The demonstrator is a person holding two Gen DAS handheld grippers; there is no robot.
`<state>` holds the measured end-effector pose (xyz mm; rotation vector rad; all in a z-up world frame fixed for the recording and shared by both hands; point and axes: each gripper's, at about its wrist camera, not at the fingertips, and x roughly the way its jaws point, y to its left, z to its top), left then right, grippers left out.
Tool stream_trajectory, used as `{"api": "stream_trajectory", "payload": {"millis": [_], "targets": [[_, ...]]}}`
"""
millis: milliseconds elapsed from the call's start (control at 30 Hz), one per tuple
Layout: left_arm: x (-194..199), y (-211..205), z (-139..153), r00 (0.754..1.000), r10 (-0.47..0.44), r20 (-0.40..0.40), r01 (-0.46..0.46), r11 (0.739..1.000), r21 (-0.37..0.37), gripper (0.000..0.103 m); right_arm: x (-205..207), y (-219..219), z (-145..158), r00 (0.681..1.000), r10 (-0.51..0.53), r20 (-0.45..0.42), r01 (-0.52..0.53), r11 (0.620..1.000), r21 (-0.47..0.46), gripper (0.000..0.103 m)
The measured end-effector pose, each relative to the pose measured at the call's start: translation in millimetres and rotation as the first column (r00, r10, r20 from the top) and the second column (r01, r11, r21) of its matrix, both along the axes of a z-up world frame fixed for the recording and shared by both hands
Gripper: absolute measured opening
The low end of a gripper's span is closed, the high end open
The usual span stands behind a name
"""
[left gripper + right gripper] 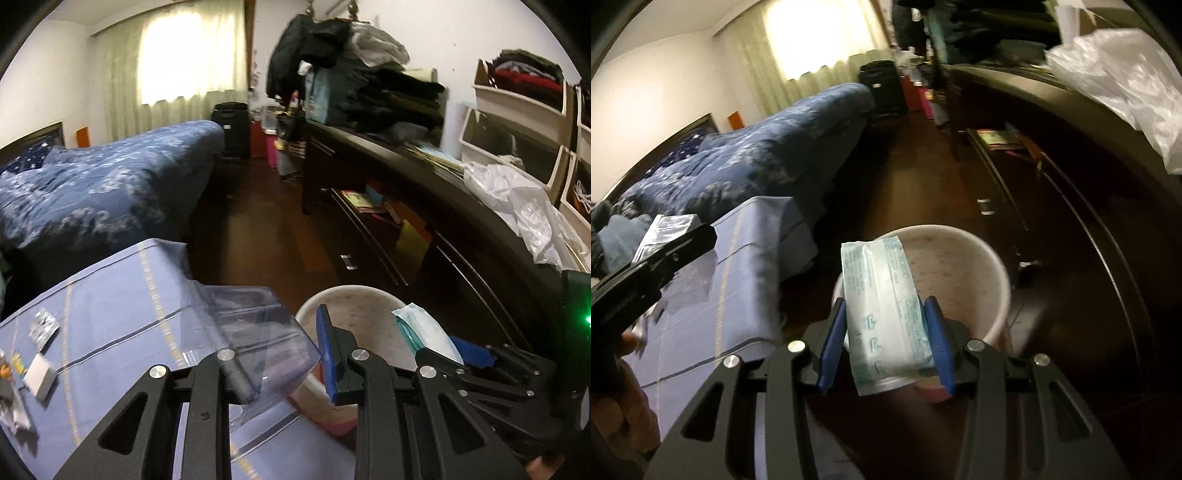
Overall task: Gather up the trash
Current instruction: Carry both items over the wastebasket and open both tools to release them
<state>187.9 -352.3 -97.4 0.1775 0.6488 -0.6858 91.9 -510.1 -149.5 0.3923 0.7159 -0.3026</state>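
My left gripper is shut on a clear plastic package, which hides its left finger. It hangs over the edge of a table with a lilac cloth, just left of a white bin on the floor. My right gripper is shut on a white and teal packet and holds it over the bin's open mouth. The same packet shows in the left wrist view above the bin's right side. Small wrappers and a white packet lie on the cloth.
A bed with a blue duvet stands behind the table. A long dark dresser runs along the right, with a crumpled white plastic bag and stacked clothes on it. Dark wood floor lies between them. A hand holds the left gripper's frame.
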Motion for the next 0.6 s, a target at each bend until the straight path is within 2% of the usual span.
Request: {"api": "stream_trajectory", "payload": {"millis": [333,600], "targets": [[31,-55,-21,0.986,-0.055,-0.157,0.051,0.998,-0.027,0.025,9,-38,-17,0.997,-0.075,-0.022,0.076,0.997,0.007,0.043],[39,-86,-36,0.982,-0.050,-0.183,0.053,0.999,0.013,0.025,20,-53,-30,0.995,-0.093,-0.047,0.094,0.996,0.009,0.043]]}}
